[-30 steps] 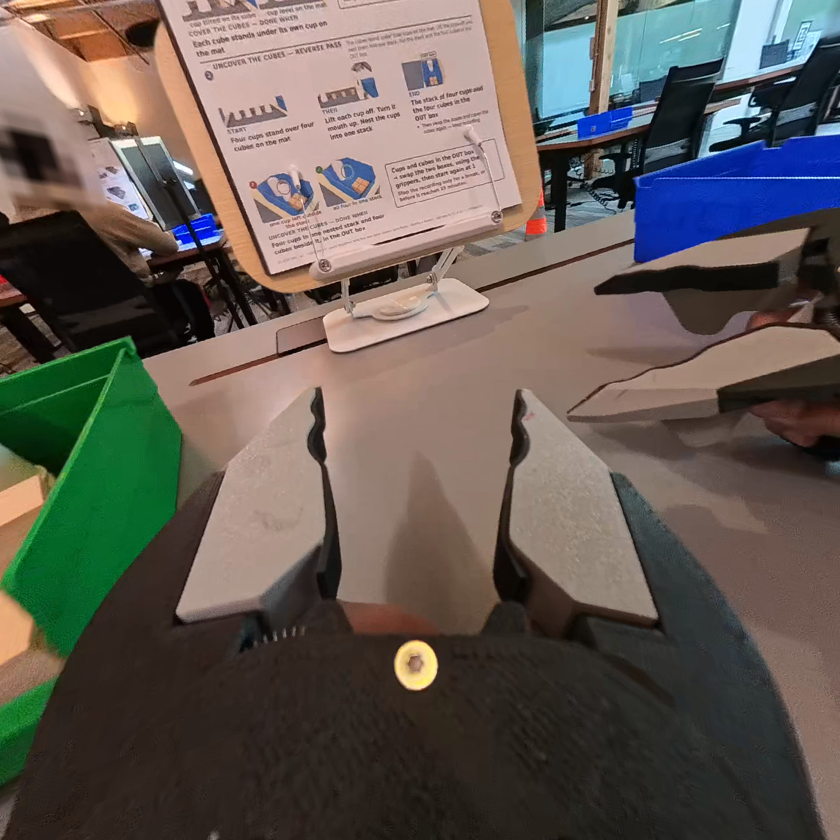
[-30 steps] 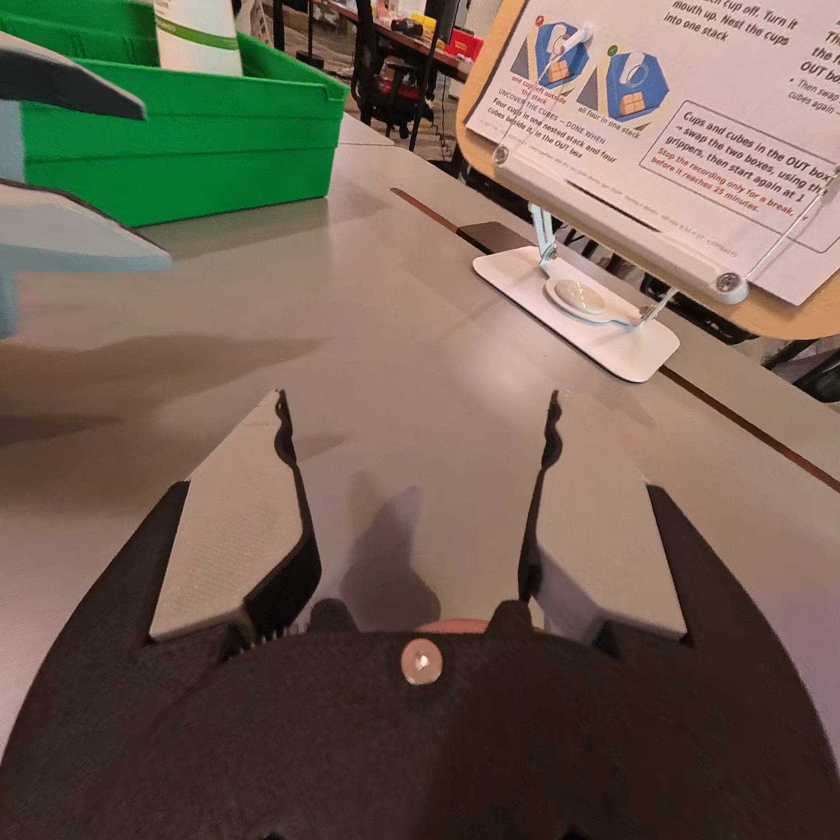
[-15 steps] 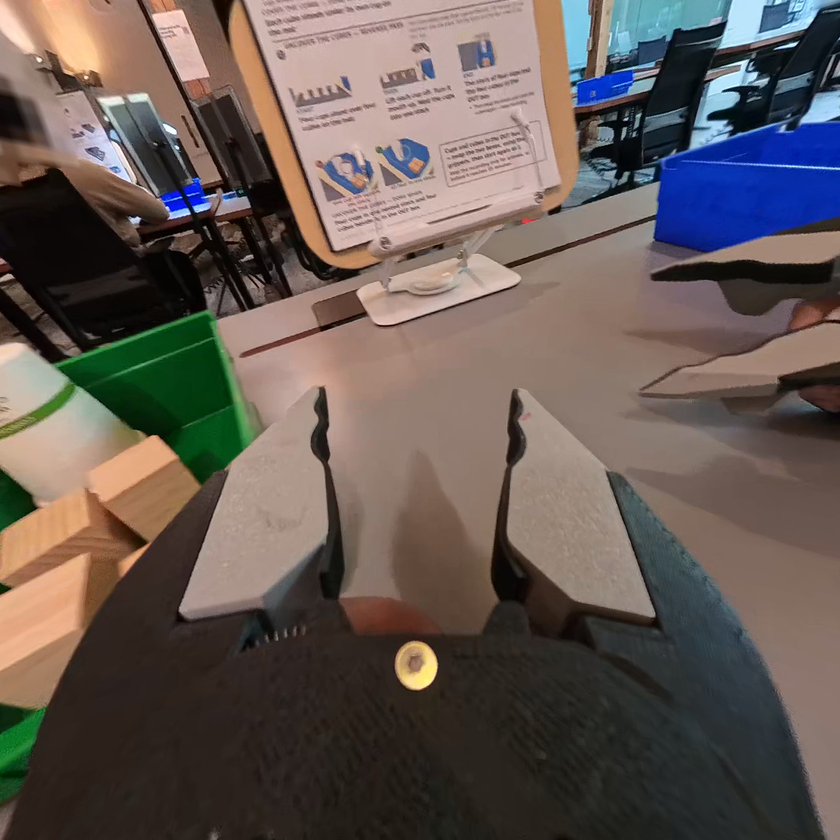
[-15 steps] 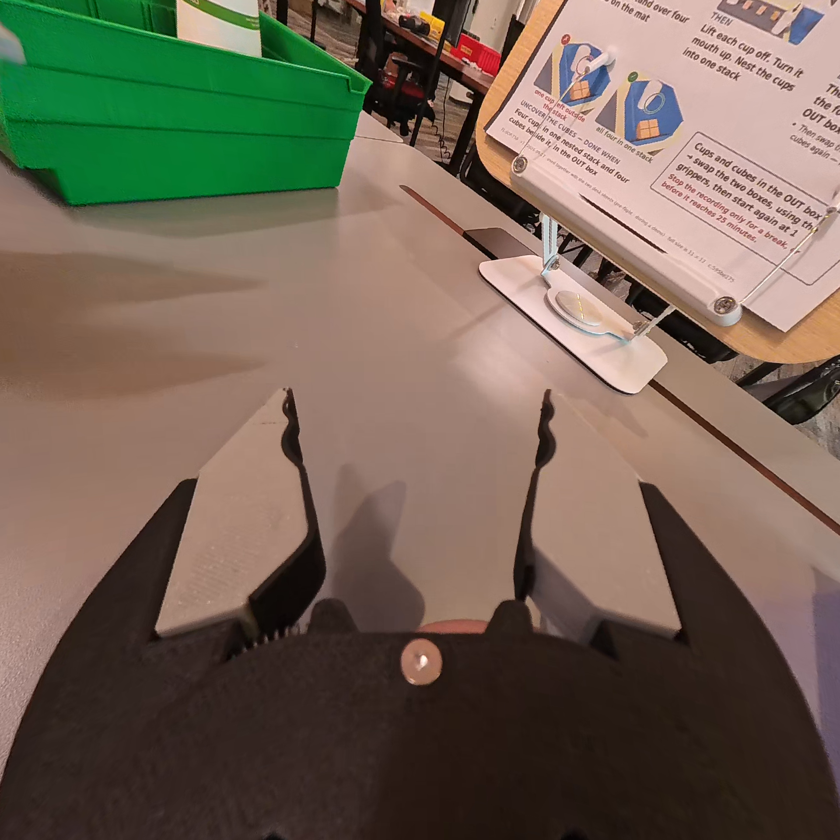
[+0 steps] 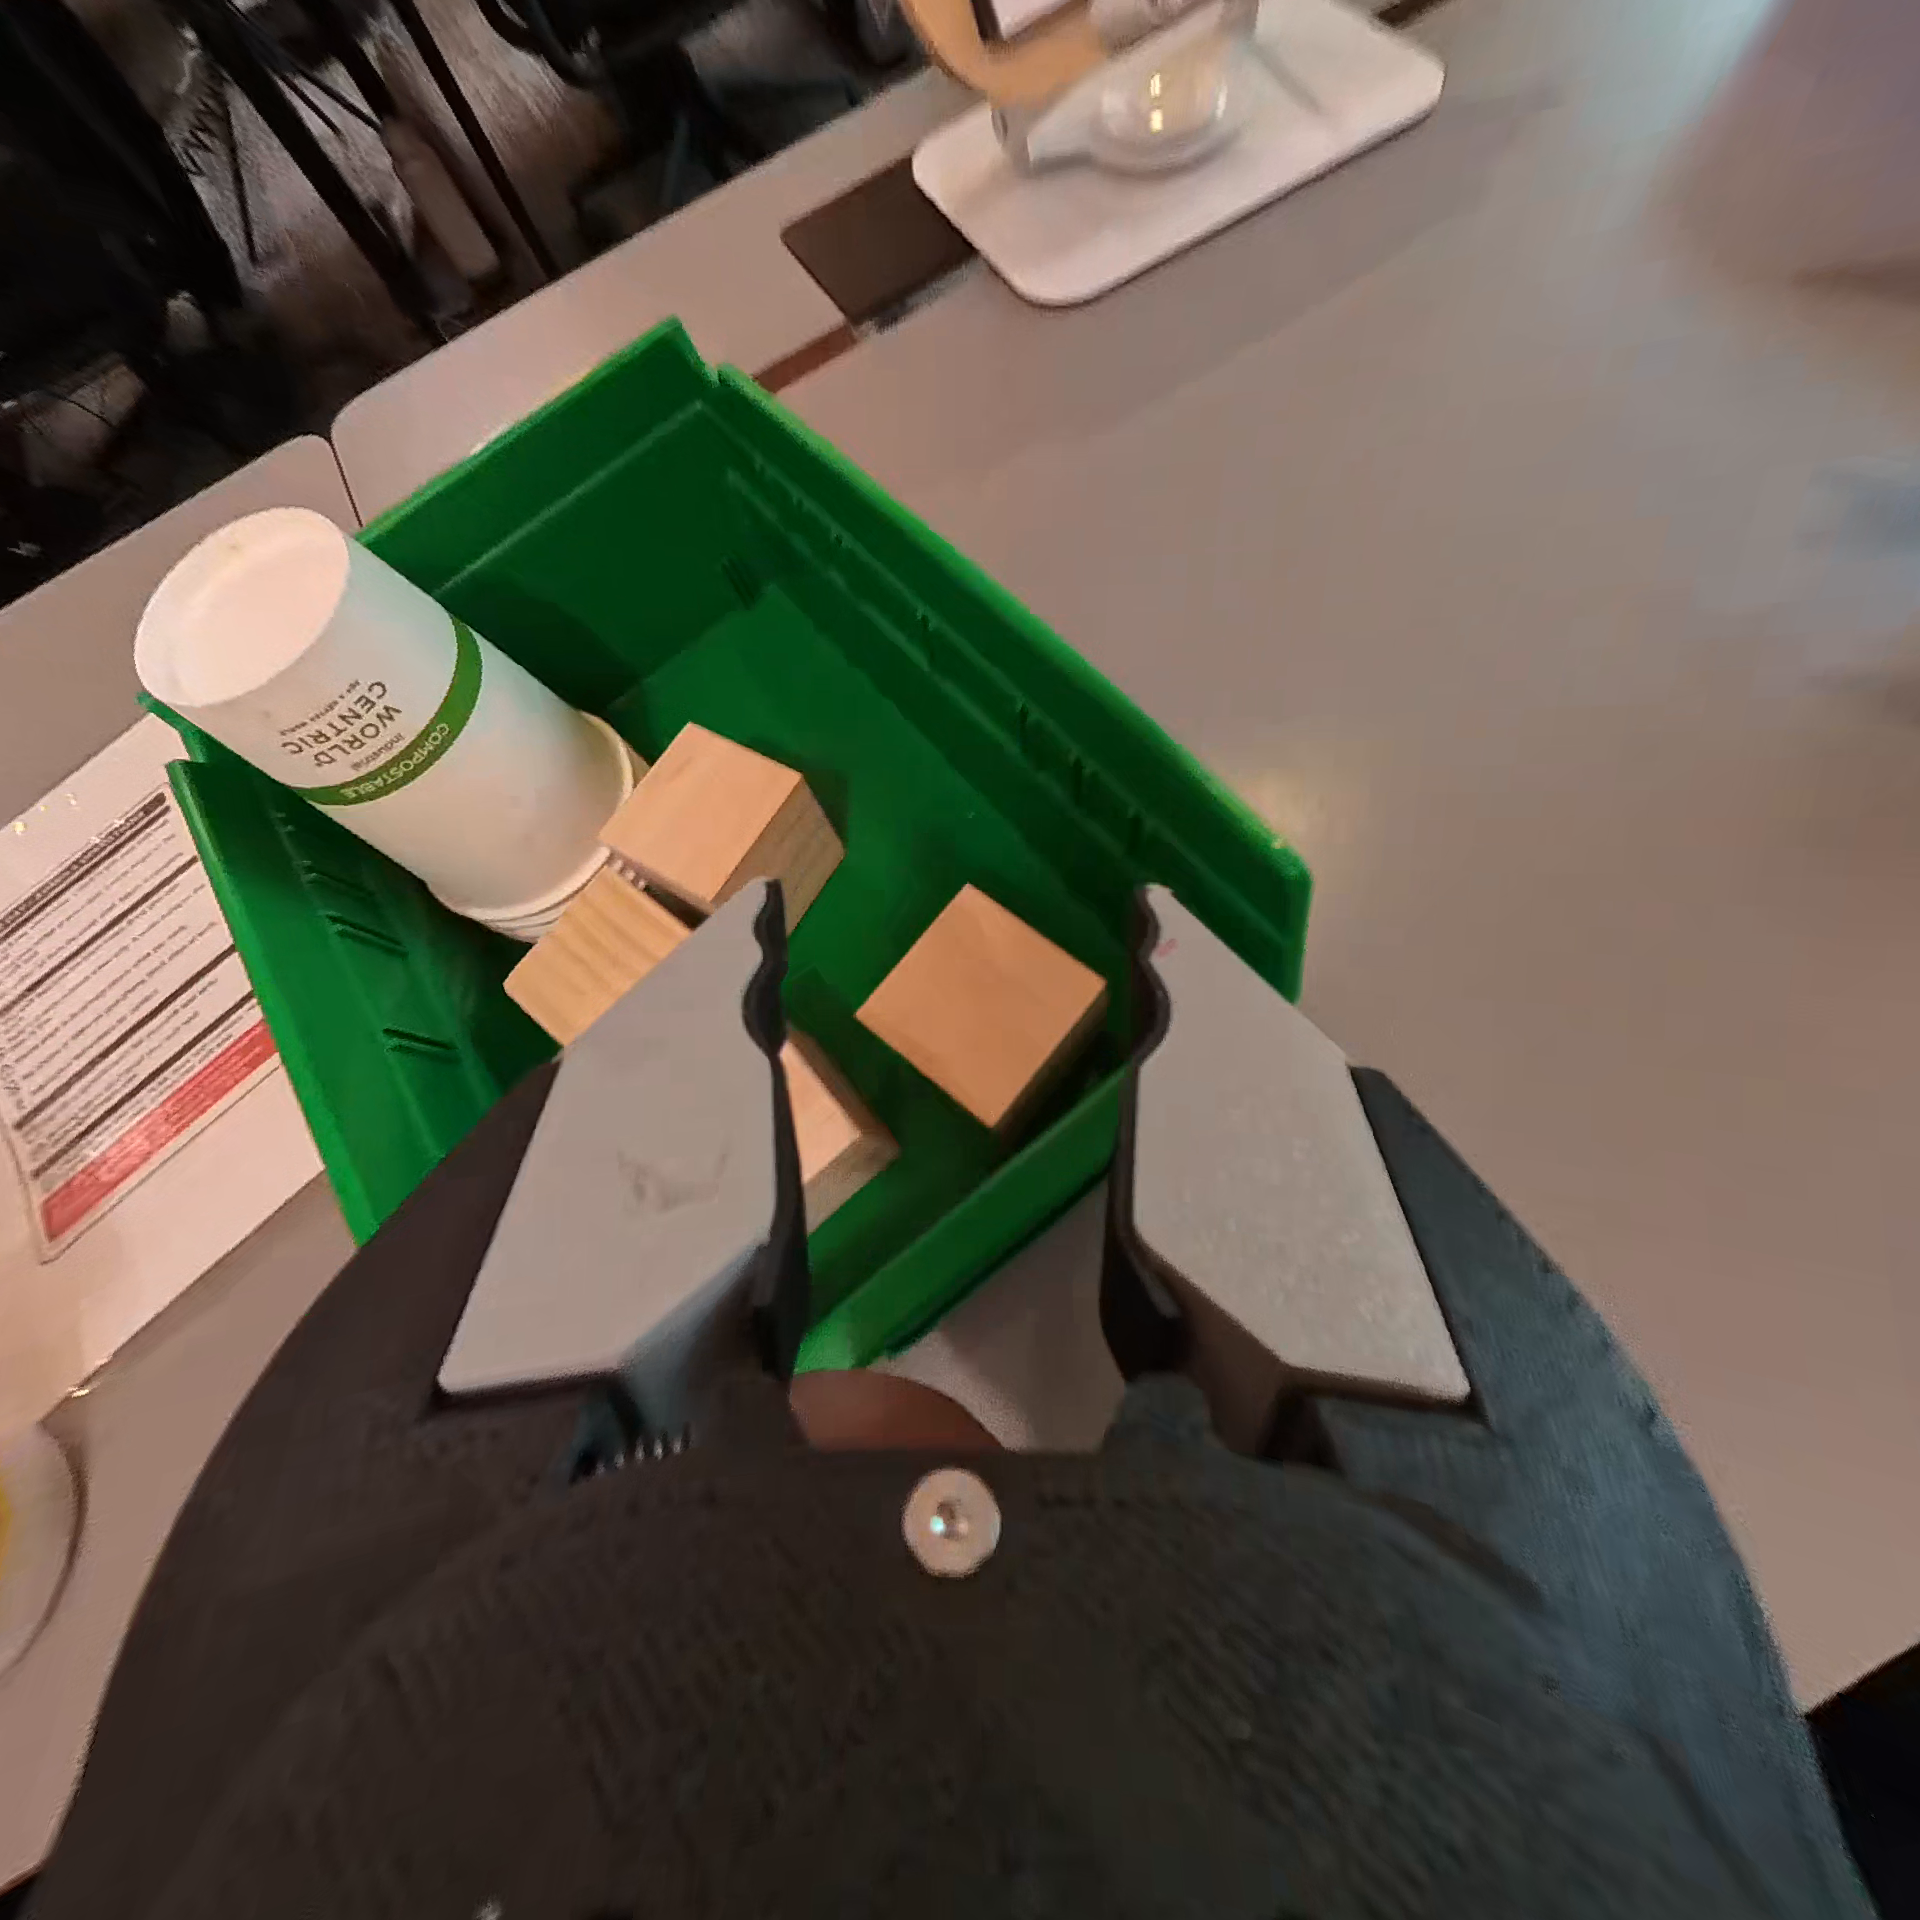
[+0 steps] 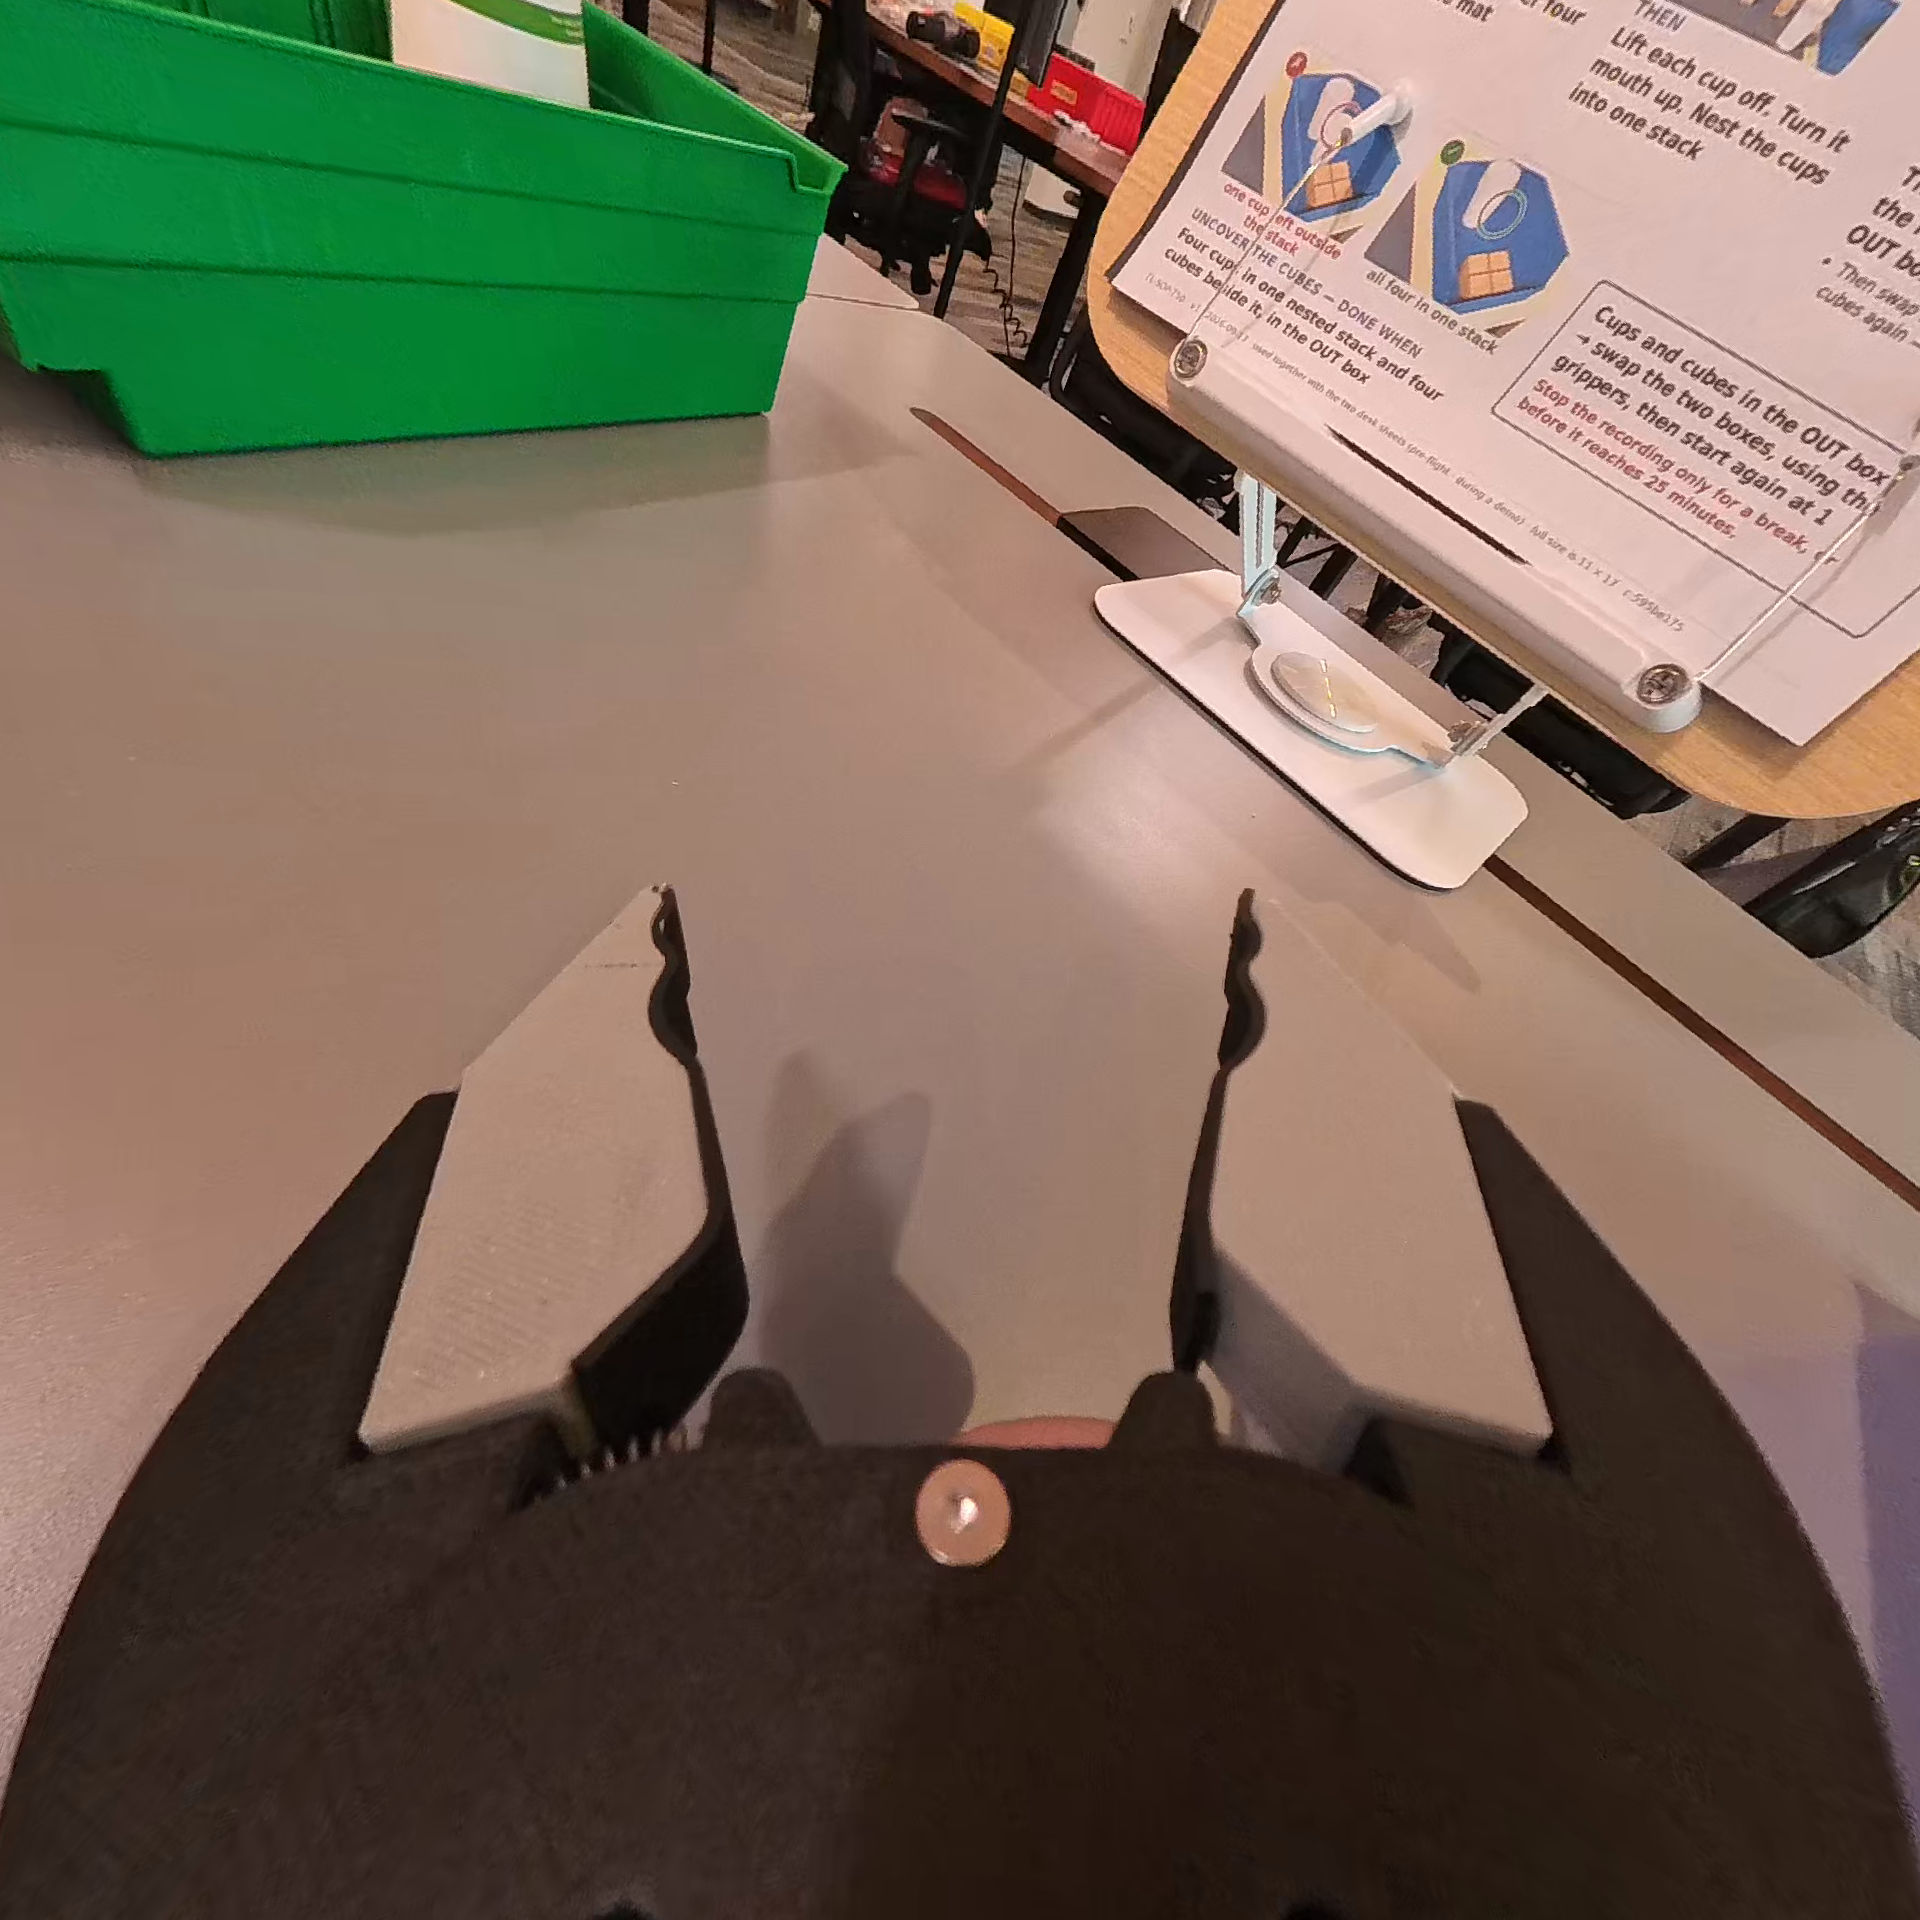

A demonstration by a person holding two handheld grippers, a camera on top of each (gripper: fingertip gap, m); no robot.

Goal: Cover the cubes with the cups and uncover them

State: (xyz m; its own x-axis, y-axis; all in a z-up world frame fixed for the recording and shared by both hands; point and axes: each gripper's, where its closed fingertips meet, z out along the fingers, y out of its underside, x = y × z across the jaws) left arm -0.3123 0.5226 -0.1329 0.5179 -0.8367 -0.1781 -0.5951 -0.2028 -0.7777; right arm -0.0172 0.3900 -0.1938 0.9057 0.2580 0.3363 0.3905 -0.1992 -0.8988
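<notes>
1. Left gripper [image 5: 951, 925] hangs over the near end of the green bin [image 5: 1039, 748], claw apart and holding nothing; one wooden cube [image 5: 982, 1003] shows between the fingers, but the pads are clear of it.
2. The task's things all sit in that bin: a stack of white paper cups [image 5: 353, 727] with a green band leans against the far left wall, bottom end up, and the other cubes [image 5: 717, 821] crowd beside its rim.
3. Right gripper [image 6: 956, 904] is low over the bare middle of the grey tabletop [image 6: 831, 675], claw wide apart, empty.
4. Handling, as I judge it: the cubes look light, stiff and flat-sided, so a pinch across two opposite faces should hold; smooth wood may slip if caught on a corner.
5. The cups look thin and easy to crush; take the stack gently across its wall, away from the rim.
6. In the way: the bin's walls hem the fingers in, and the near cube lies close to the near wall and the right-hand wall, leaving little room for the right finger.
7. Around: a printed sheet [image 5: 114, 997] lies at the tabletop's left edge beside the bin, and an instruction board on a white stand [image 6: 1351, 717] sits at the far edge, well apart from both grippers.
</notes>
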